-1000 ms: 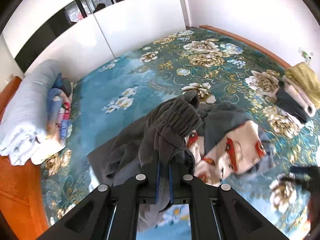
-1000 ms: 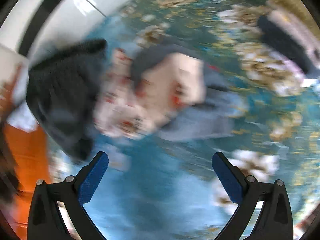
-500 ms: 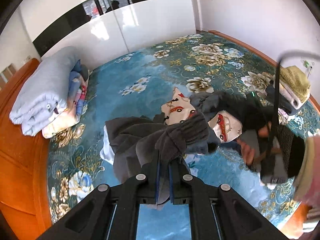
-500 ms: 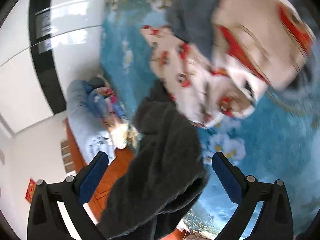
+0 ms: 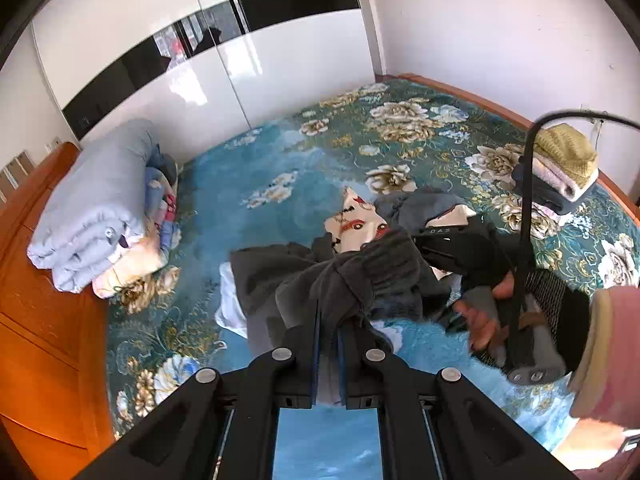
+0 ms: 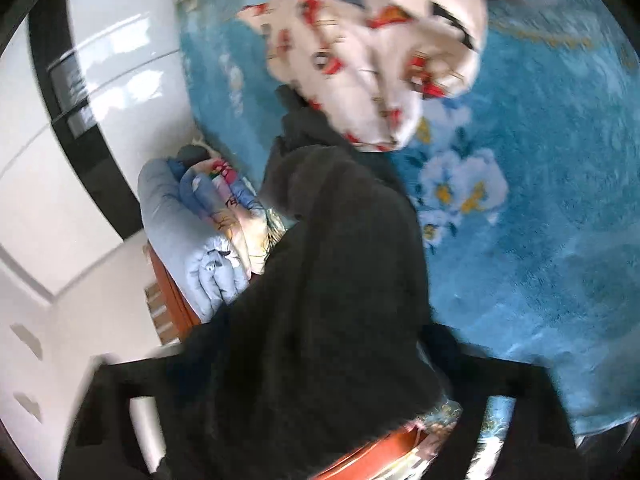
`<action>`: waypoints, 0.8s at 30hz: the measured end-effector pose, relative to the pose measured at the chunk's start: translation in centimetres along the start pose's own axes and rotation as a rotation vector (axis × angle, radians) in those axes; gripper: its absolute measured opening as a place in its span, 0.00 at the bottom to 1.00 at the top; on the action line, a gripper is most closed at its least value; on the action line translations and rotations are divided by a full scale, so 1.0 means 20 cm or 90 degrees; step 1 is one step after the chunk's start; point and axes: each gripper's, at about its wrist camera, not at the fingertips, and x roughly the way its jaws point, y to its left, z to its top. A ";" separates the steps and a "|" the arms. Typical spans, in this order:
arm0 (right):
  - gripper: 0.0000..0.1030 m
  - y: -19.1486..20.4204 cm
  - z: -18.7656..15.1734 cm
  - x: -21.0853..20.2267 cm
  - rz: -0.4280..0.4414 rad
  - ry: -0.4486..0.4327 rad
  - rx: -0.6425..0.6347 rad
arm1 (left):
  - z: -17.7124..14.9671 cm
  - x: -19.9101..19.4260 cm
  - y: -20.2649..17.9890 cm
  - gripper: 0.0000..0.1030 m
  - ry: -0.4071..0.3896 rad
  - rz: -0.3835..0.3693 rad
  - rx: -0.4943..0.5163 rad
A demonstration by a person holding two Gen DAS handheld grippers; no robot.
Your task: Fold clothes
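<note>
My left gripper (image 5: 328, 336) is shut on the dark grey garment (image 5: 352, 276), holding its ribbed waistband above the bed. The garment hangs down to the blue floral bedspread (image 5: 280, 168). In the left wrist view my right gripper (image 5: 444, 248) reaches into the same grey cloth from the right, held by a hand. In the blurred right wrist view the grey garment (image 6: 320, 300) fills the lower frame and hides the fingers; I cannot tell if they are closed. A white car-print garment (image 5: 356, 220) lies behind it and also shows in the right wrist view (image 6: 380, 60).
A rolled pale blue quilt (image 5: 92, 208) with folded bedding lies at the left by the orange wooden headboard (image 5: 36, 300). A stack of folded clothes with a yellow knit (image 5: 560, 164) sits at the right edge. White wardrobe doors (image 5: 200, 80) stand behind the bed.
The left gripper has lifted higher with the grey garment. The right gripper has swung in from the open bedspread and moved up against the hanging grey cloth, which now covers its fingers.
</note>
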 end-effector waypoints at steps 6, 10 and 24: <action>0.21 0.39 -0.15 -0.36 0.003 -0.073 -0.124 | 0.05 -0.26 0.05 0.07 -0.090 -0.030 0.027; 0.19 0.79 -0.28 -0.75 0.026 -0.141 -0.247 | 0.18 -0.51 0.01 0.07 -0.197 -0.076 0.032; 0.18 1.76 -0.79 -1.97 -0.023 -0.291 -0.613 | 0.73 -1.25 -0.78 0.07 -0.462 -0.343 0.043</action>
